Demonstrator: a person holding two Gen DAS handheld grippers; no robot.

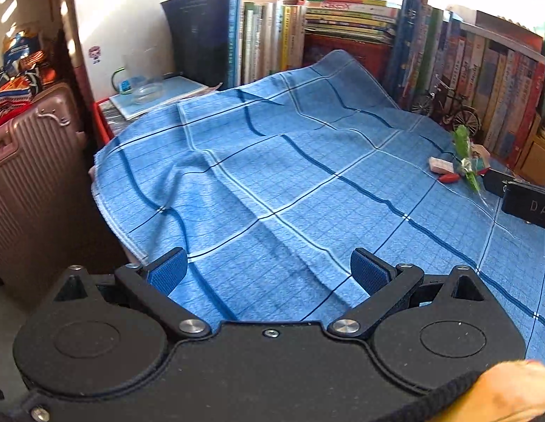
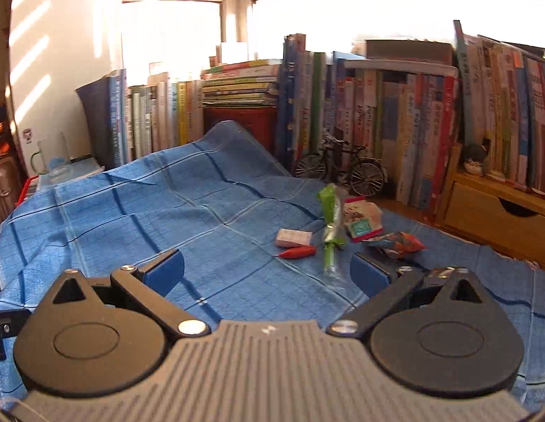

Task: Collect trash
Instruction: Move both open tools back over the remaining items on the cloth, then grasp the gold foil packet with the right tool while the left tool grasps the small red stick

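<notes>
Both grippers hang over a table covered by a blue checked cloth (image 1: pixel 272 161), and both have their blue pads spread wide with nothing between them. The left gripper (image 1: pixel 269 270) points at a bare, wrinkled part of the cloth. The right gripper (image 2: pixel 267 269) points toward the trash, which lies just in front of it on the right part of the cloth.

The right wrist view shows the trash clearly: a green wrapper (image 2: pixel 330 225) lying lengthwise, a small pink packet (image 2: pixel 293 237) and a red piece (image 2: pixel 297 252) just beside it on its left, a white and red snack bag (image 2: pixel 362 219) on its right, and an orange crumpled bag (image 2: pixel 399 243) near the right pad. In the left wrist view the same trash is only small at the far right edge: the green wrapper (image 1: pixel 464 151), the pink packet (image 1: pixel 440 165) and the red piece (image 1: pixel 448 177) can be seen, while the two bags are hard to tell. There the front of the right gripper also enters from the right edge.

Only the left wrist view shows a pink suitcase (image 1: pixel 33 176) beside the table and a part of the person's hand (image 1: pixel 501 394) at the bottom corner. Only the right wrist view shows a wooden drawer box (image 2: pixel 497 218). Both show the row of books (image 2: pixel 378 123) and a small model bicycle (image 2: pixel 342 172) behind the trash.
</notes>
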